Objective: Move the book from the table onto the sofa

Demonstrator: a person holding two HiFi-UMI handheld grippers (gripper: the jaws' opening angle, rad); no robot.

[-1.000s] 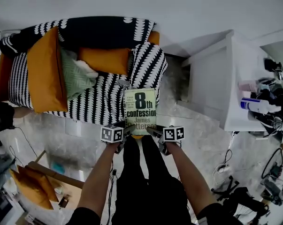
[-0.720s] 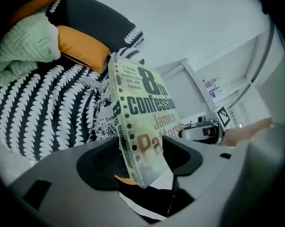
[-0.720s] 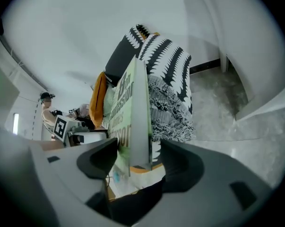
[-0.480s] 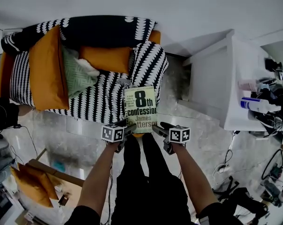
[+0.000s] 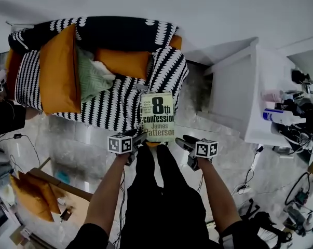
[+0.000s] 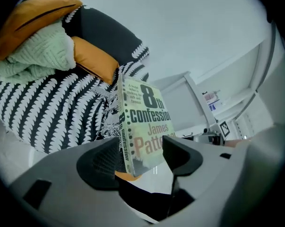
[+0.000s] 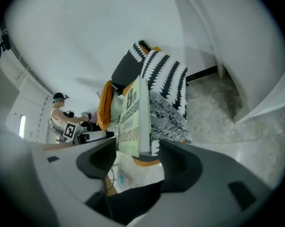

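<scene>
Marble floor spreads pale between the white counter [image 5: 239,87] on one side and the sofa [image 5: 114,108], which is draped in a black-and-white throw with orange cushions [image 5: 60,71] and a green knitted blanket [image 5: 91,79] piled on it. The person faces the sofa's near end with the book [image 5: 157,117] held out in the air, cover toward them. Its far edge is about level with the front of the seat, and it rests on nothing.

The left hand-held gripper [image 6: 142,151] has the book pinched at the lower spine corner, jaws closed on it. The right hand-held gripper [image 7: 138,156] has just been opening its jaws; they are spread wide with nothing pressed between them, just beside the book's lower corner.

I'd judge the carry nearly done, with the book hanging from a one-sided hold. The next move is to reach forward over the patterned seat and lower the book flat onto a bare stretch clear of the blanket. Only then should the left jaws let go.
</scene>
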